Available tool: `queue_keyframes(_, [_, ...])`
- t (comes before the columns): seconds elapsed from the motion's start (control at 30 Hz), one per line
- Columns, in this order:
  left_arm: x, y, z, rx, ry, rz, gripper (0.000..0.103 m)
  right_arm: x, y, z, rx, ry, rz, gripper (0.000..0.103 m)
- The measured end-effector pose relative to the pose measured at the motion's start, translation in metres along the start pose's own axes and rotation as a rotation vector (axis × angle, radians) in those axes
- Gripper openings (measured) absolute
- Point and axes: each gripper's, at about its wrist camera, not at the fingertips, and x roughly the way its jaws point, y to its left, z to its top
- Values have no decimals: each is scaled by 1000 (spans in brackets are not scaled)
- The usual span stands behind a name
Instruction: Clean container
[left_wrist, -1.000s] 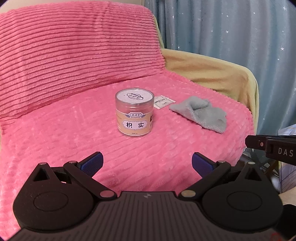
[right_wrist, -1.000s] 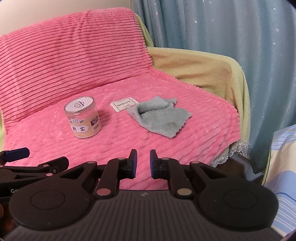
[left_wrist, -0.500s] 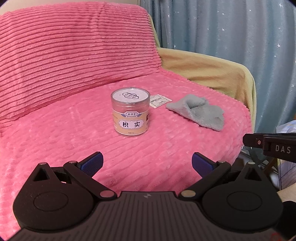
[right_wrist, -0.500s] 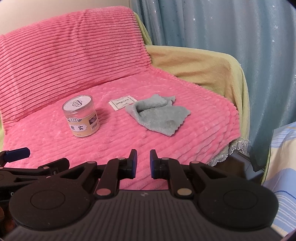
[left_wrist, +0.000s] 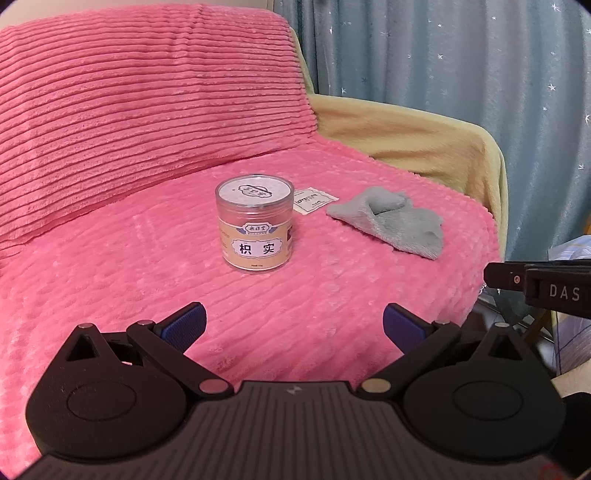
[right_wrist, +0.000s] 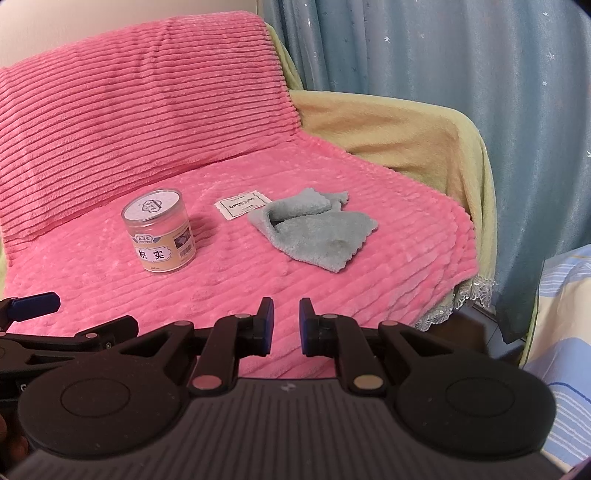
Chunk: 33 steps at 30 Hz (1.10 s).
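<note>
While nothing is gripped yet, I look over a sofa (left_wrist: 110, 122) draped in a pink blanket (left_wrist: 295, 295). On its seat lies the cloth (right_wrist: 314, 232), crumpled just right of the jar (left_wrist: 255, 229), which stands upright with its lid on. My left hand-held gripper (left_wrist: 293, 325) gapes wide toward the jar; my right hand-held gripper (right_wrist: 283, 325) sits narrow and empty, short of the cloth. I judge the plush seat risky: a lopsided pinch could topple the jar.

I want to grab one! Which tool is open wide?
The left tool: its blue pads sit far apart, while the right tool is nearly closed.
</note>
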Motion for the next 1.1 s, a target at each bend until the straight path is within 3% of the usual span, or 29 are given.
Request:
queue_keyframes(0.27, [-2,-1,5,43,-32,-41,102,1,2,0,-11,-19,5,10])
queue_keyframes(0.77, [22,17,22,71,-77,-8,102,27,5,16,-64,-84,52,10])
queue_keyframes(1.1, [47,27,33,90,-101,4,102,65,12,34,-131,-119,51,10])
